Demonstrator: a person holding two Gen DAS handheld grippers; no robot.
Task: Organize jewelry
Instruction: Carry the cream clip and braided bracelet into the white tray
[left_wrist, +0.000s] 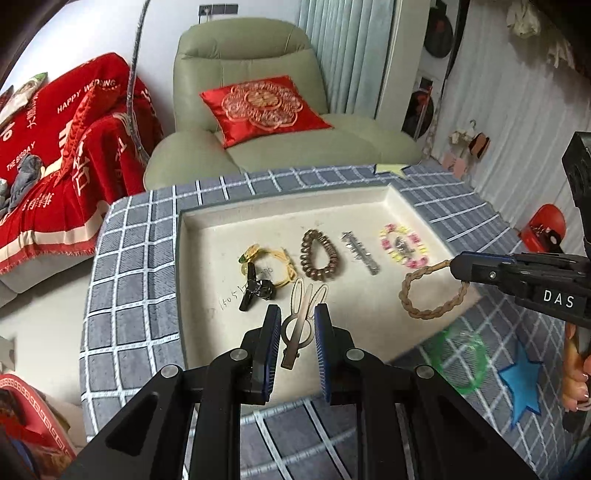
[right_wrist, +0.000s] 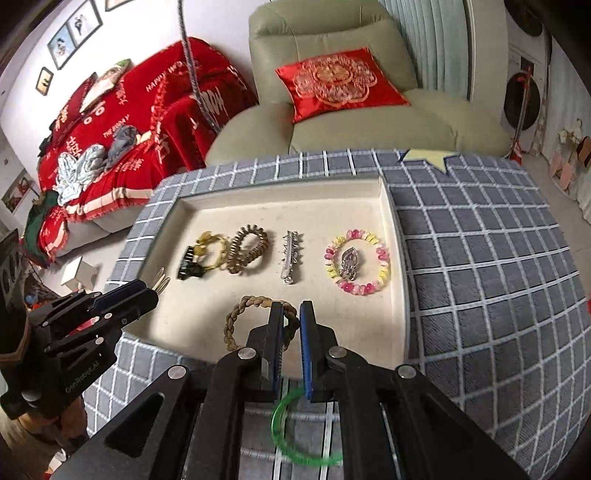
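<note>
Tools angled down over tray (left_wrist: 192, 221): left tool (left_wrist: 296, 314) clamps hair clip (left_wrist: 301, 321); right tool (right_wrist: 291, 308) clamps braided bracelet (right_wrist: 236, 317).

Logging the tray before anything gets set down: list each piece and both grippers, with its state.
left gripper: shut on the rabbit hair clip
rabbit hair clip: held over the tray
right gripper: shut on the braided bracelet
braided bracelet: dangling from the jaws
tray: open, on the checked cloth
pink and yellow bead bracelet: lying flat in tray
silver clip: lying in tray
brown spiral hair tie: lying in tray
green bangle: outside tray, on cloth
</note>
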